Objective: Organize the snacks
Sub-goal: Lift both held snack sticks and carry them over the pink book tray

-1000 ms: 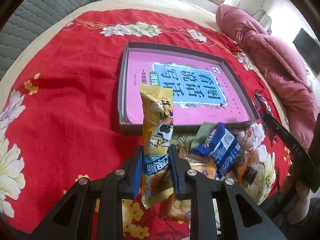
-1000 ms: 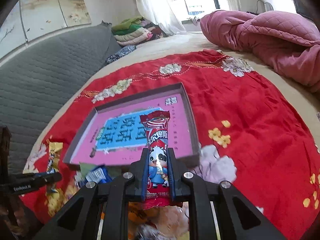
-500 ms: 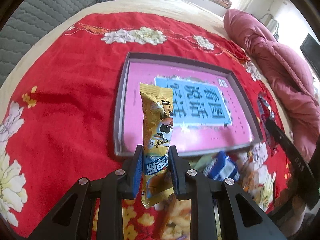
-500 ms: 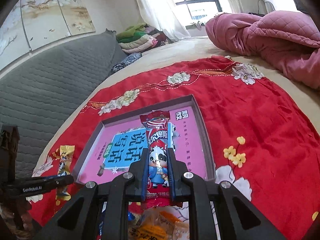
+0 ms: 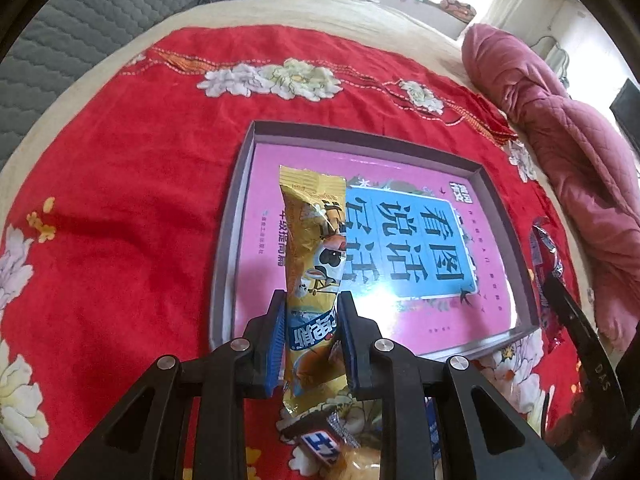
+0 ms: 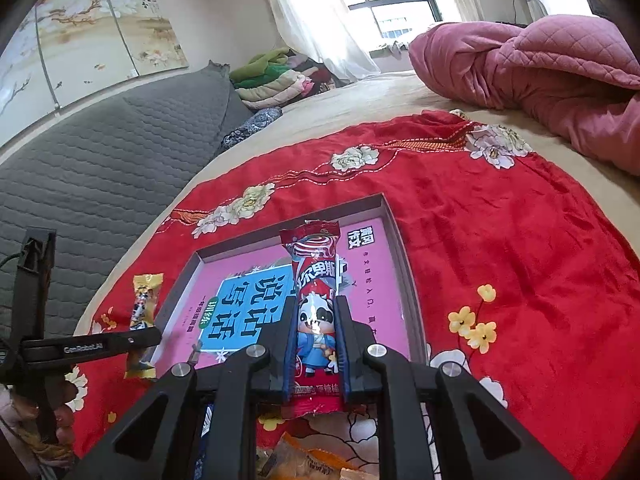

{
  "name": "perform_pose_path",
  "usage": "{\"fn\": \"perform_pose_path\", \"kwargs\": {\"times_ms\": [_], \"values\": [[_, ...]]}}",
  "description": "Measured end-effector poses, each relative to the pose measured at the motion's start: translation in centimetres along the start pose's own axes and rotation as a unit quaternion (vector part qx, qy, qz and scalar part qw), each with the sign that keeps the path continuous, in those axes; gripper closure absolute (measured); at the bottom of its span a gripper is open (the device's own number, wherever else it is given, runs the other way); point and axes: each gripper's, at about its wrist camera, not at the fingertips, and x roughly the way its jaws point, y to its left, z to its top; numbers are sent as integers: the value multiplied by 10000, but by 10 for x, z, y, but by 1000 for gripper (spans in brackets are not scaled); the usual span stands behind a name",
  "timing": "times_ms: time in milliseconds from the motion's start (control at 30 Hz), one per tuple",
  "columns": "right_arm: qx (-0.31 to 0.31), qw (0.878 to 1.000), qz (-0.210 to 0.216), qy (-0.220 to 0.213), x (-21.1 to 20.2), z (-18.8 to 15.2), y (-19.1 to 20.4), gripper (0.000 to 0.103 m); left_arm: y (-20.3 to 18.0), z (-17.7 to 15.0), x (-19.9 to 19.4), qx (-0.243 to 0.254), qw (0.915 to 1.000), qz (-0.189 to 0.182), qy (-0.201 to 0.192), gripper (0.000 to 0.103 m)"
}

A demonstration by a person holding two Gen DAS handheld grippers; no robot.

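My left gripper [image 5: 311, 312] is shut on a long yellow snack packet [image 5: 314, 248] and holds it upright over the near left corner of a shallow grey box [image 5: 224, 248] with a pink and blue printed bottom. My right gripper [image 6: 316, 316] is shut on a long red snack packet [image 6: 316, 280] with a panda print, held over the near edge of the same box [image 6: 408, 280]. The yellow packet [image 6: 142, 308] and left gripper [image 6: 92, 346] also show at the left of the right wrist view. The red packet [image 5: 546, 264] shows at the right of the left wrist view.
A pile of loose snacks lies below the grippers, among them a dark bar [image 5: 320, 434] and orange packets [image 6: 312, 464]. All sit on a red flowered cloth [image 5: 120, 184] over a bed. A pink quilt [image 6: 540, 72] lies at the right, a grey padded headboard [image 6: 100, 152] at the left.
Both grippers have risen and moved forward from the snack pile toward the box, each still holding its packet. The pile has dropped to the bottom of both views.
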Motion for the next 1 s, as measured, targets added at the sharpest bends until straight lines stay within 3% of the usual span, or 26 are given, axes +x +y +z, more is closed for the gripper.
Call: {"fn": "perform_pose_path", "kwargs": {"times_ms": [500,1000], "values": [[149,9995,-192,179,19,-3,-15,86,-4,0,28,88,9995,123,271,77],[42,9987,-412,307,26,-10,-16,86,-4,-2,33,131,9993,180,285,78]]}}
